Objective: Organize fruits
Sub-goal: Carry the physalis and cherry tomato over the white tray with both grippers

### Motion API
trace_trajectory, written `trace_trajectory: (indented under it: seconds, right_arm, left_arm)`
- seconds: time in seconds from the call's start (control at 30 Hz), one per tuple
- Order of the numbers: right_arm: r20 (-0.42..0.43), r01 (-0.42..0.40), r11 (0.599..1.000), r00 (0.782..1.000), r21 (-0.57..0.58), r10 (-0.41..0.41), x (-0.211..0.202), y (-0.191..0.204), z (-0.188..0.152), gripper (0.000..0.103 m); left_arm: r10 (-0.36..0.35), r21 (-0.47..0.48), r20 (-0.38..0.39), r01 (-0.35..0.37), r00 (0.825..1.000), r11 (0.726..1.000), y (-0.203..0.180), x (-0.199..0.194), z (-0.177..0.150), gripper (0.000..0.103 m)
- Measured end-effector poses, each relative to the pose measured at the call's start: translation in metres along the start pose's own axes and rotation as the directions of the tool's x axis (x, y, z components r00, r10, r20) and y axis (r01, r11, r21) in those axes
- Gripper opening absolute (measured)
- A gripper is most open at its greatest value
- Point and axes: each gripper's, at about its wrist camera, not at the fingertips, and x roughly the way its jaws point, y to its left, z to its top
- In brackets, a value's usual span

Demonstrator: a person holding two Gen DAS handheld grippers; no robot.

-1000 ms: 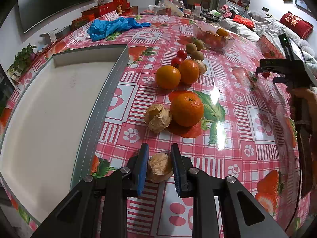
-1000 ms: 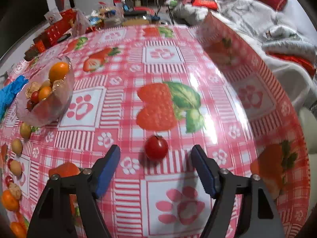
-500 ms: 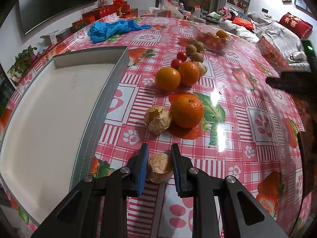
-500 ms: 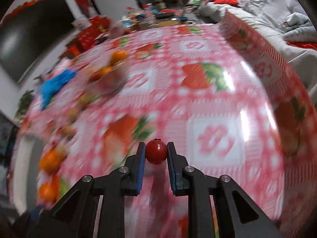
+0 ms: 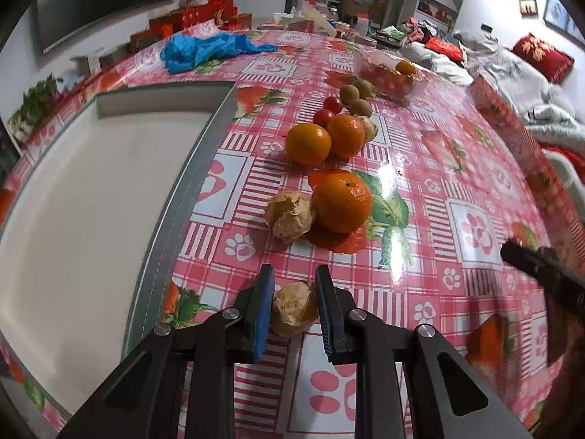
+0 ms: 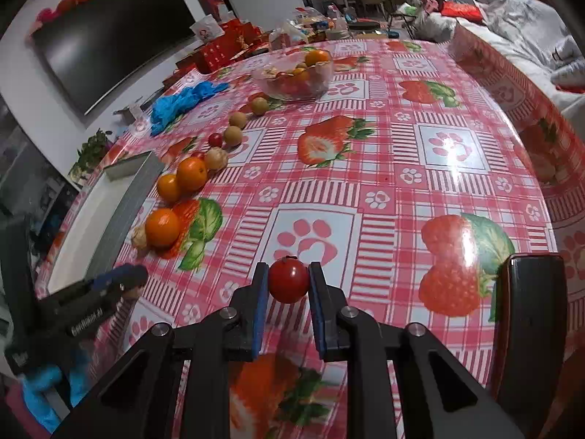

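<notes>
My left gripper is shut on a papery husked fruit low over the red checked tablecloth, beside the white tray. Ahead of it lie another husked fruit, three oranges and two cherry tomatoes in a row. My right gripper is shut on a red cherry tomato and holds it above the cloth. The left gripper shows in the right wrist view at lower left.
A clear bowl of mixed fruit stands at the far side, with three brown round fruits before it. Blue gloves lie at the back left. A dark chair back rises at the right table edge.
My right gripper closed on the cherry tomato, lifted it and swung left toward the fruit row. My left gripper stayed put, holding the husked fruit.
</notes>
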Motion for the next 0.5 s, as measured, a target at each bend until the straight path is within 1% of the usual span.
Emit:
trace_trajectory:
  seconds: [0.07,0.13,0.2,0.3,0.4,0.5]
  right_arm:
    - [0.003,-0.003,1.000,1.000,-0.007,0.003,-0.002,0.003,-0.004,0.023]
    - [0.002,-0.009,1.000,1.000,-0.001,0.009,-0.002,0.004,-0.008,0.023]
    - [-0.005,-0.012,1.000,1.000,0.006,0.012,-0.001,0.004,-0.010,0.023]
    - [-0.018,-0.020,1.000,1.000,0.014,0.020,0.001,0.004,-0.014,0.023]
    - [-0.015,-0.022,1.000,1.000,0.003,0.022,-0.001,0.007,-0.015,0.024]
    - [-0.020,-0.024,1.000,1.000,0.002,0.024,0.000,0.007,-0.016,0.024]
  left_arm:
    - [-0.003,-0.011,0.003,0.003,1.000,1.000,0.003,-0.002,0.002,0.025]
    - [0.003,-0.011,0.026,-0.003,1.000,1.000,0.004,-0.006,0.004,0.025]
    - [-0.001,0.009,0.042,0.001,0.999,1.000,0.002,-0.008,0.007,0.025]
    - [0.035,0.032,0.026,-0.036,0.999,0.999,-0.002,-0.006,0.008,0.025]
    - [0.025,0.033,0.019,-0.026,1.000,0.999,-0.002,-0.008,0.001,0.025]
    - [0.044,0.051,0.012,-0.045,0.999,0.998,-0.003,-0.008,-0.007,0.025]
